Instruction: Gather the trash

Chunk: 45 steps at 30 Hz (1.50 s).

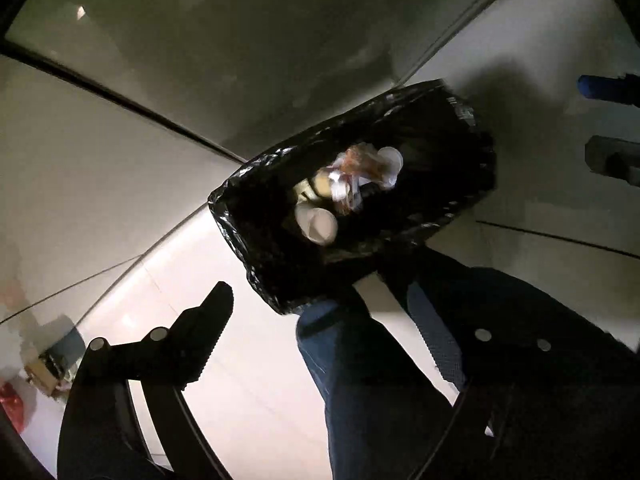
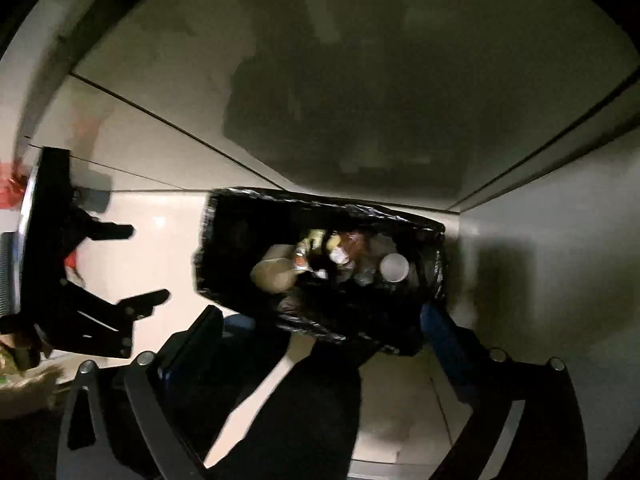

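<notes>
A bin lined with a black bag (image 1: 256, 232) (image 2: 224, 220) stands on the pale floor in a wall corner. Inside lie paper cups (image 1: 317, 225) (image 2: 394, 267), crumpled wrappers (image 1: 352, 172) and small bottles (image 2: 302, 254). My left gripper (image 1: 324, 320) points down at the bin's near edge, jaws wide, nothing between them. It also shows at the left of the right wrist view as the left gripper (image 2: 140, 264). My right gripper (image 2: 320, 320) hangs open over the bin's near rim, empty. Its fingertips (image 1: 592, 86) appear at the right edge of the left wrist view.
A person's leg in blue jeans (image 1: 344, 368) stands right next to the bin. Grey walls (image 2: 340, 80) close in behind and to the right of it. Off to the left on the floor sit a small cardboard box (image 1: 42, 370) and a red bag (image 1: 10, 402).
</notes>
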{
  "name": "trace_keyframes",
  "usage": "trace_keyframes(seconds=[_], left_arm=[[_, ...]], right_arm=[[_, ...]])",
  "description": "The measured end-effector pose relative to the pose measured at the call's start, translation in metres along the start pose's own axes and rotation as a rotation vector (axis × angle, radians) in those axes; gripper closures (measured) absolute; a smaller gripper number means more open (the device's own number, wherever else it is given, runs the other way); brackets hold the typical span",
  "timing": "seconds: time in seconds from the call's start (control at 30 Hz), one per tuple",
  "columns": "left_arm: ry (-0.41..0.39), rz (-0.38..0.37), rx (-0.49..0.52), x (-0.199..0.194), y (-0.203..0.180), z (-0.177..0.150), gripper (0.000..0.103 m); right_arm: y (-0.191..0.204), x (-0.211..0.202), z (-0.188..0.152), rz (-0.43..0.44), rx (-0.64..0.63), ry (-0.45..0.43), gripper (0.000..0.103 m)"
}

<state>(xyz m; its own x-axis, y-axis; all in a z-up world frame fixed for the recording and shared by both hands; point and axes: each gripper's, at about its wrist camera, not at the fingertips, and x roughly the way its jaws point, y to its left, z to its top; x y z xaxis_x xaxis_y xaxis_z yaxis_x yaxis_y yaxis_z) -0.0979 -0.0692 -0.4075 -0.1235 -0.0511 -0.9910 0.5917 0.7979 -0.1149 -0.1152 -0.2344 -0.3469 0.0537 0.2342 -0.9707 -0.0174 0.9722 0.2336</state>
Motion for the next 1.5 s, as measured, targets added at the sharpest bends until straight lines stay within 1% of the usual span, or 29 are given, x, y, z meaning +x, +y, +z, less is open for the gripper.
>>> trace_keyframes(seconds=[0.07,0.13,0.2,0.23,0.27,0.3,0.33,0.37,0.4,0.43,0.47,0.53,0.57,0.6,0.63,0.67,0.7,0.73,0.8,0.87,0.93,1.0,1.07,1.13,1.17,1.2,1.23,1.4,1.5], left_arm=[[-0.049,-0.009,0.034,-0.027,-0.006,-0.01,0.016],[-0.115,-0.038,0.057,-0.069,-0.011,-0.023,0.016],[-0.208,-0.067,0.059,-0.118,-0.012,-0.034,0.016],[-0.251,-0.072,0.054,-0.137,-0.011,-0.036,0.015],[-0.323,-0.059,0.04,-0.165,-0.009,-0.036,0.014],[-0.375,-0.051,0.026,-0.183,-0.006,-0.036,0.014],[-0.43,-0.041,0.006,-0.202,-0.006,-0.034,0.014],[-0.483,-0.027,-0.022,-0.22,-0.004,-0.03,0.014],[-0.552,-0.007,-0.068,-0.24,0.001,-0.023,0.014],[-0.604,0.003,-0.097,-0.254,0.005,-0.019,0.014],[-0.65,0.007,-0.122,-0.266,0.008,-0.013,0.014],[-0.713,0.012,-0.172,-0.285,0.016,-0.004,0.014],[-0.73,0.006,-0.189,-0.292,0.019,-0.001,0.014],[-0.736,0.004,-0.197,-0.296,0.02,0.001,0.014],[-0.739,0.008,-0.201,-0.297,0.021,0.001,0.014],[-0.74,0.011,-0.202,-0.297,0.021,0.001,0.014],[-0.74,0.014,-0.198,-0.298,0.019,0.001,0.014],[-0.739,0.027,-0.192,-0.299,0.017,0.0,0.014],[-0.73,0.044,-0.189,-0.293,0.019,-0.002,0.014],[-0.712,0.049,-0.198,-0.287,0.021,-0.007,0.014],[-0.704,0.049,-0.211,-0.289,0.024,-0.01,0.014],[-0.694,0.056,-0.233,-0.288,0.029,-0.012,0.014],[-0.679,0.057,-0.259,-0.286,0.036,-0.011,0.014],[-0.672,0.057,-0.279,-0.284,0.041,-0.01,0.014],[-0.669,0.058,-0.284,-0.284,0.043,-0.009,0.014],[-0.664,0.062,-0.29,-0.284,0.045,-0.008,0.014],[-0.661,0.066,-0.294,-0.283,0.047,-0.006,0.014],[-0.658,0.059,-0.306,-0.284,0.059,0.007,0.014],[-0.671,0.068,-0.317,-0.288,0.068,0.018,0.014]], right_arm=[[0.006,-0.03,-0.002,0.032,-0.017,-0.04,0.005],[0.019,-0.072,-0.002,0.073,-0.04,-0.111,0.005],[0.032,-0.126,0.003,0.119,-0.058,-0.235,0.005],[0.035,-0.159,0.011,0.141,-0.063,-0.324,0.005],[0.035,-0.191,0.021,0.136,-0.06,-0.431,0.005],[0.031,-0.217,0.032,0.106,-0.046,-0.532,0.005],[0.026,-0.232,0.042,0.072,-0.023,-0.593,0.005],[0.015,-0.253,0.06,0.029,0.025,-0.68,0.005],[0.001,-0.266,0.079,-0.014,0.076,-0.737,0.005],[-0.011,-0.273,0.097,-0.07,0.128,-0.771,0.005],[-0.022,-0.276,0.11,-0.096,0.157,-0.792,0.005],[-0.051,-0.278,0.151,-0.147,0.239,-0.81,0.005],[-0.064,-0.275,0.169,-0.158,0.276,-0.798,0.005],[-0.077,-0.274,0.18,-0.163,0.301,-0.79,0.005],[-0.09,-0.269,0.199,-0.16,0.333,-0.77,0.005],[-0.102,-0.263,0.217,-0.18,0.364,-0.739,0.005],[-0.107,-0.263,0.22,-0.204,0.385,-0.722,0.005],[-0.115,-0.256,0.232,-0.236,0.401,-0.703,0.005],[-0.126,-0.246,0.246,-0.274,0.423,-0.676,0.005],[-0.141,-0.237,0.26,-0.28,0.457,-0.649,0.005],[-0.151,-0.231,0.272,-0.27,0.473,-0.646,0.005],[-0.157,-0.223,0.288,-0.29,0.484,-0.618,0.005],[-0.164,-0.217,0.297,-0.3,0.507,-0.596,0.005],[-0.174,-0.21,0.303,-0.278,0.54,-0.582,0.005],[-0.176,-0.209,0.302,-0.275,0.543,-0.587,0.006],[-0.176,-0.208,0.302,-0.285,0.537,-0.592,0.01],[-0.176,-0.209,0.3,-0.286,0.525,-0.603,0.014],[-0.172,-0.216,0.283,-0.27,0.507,-0.662,0.015],[-0.167,-0.228,0.269,-0.217,0.515,-0.705,0.015]])
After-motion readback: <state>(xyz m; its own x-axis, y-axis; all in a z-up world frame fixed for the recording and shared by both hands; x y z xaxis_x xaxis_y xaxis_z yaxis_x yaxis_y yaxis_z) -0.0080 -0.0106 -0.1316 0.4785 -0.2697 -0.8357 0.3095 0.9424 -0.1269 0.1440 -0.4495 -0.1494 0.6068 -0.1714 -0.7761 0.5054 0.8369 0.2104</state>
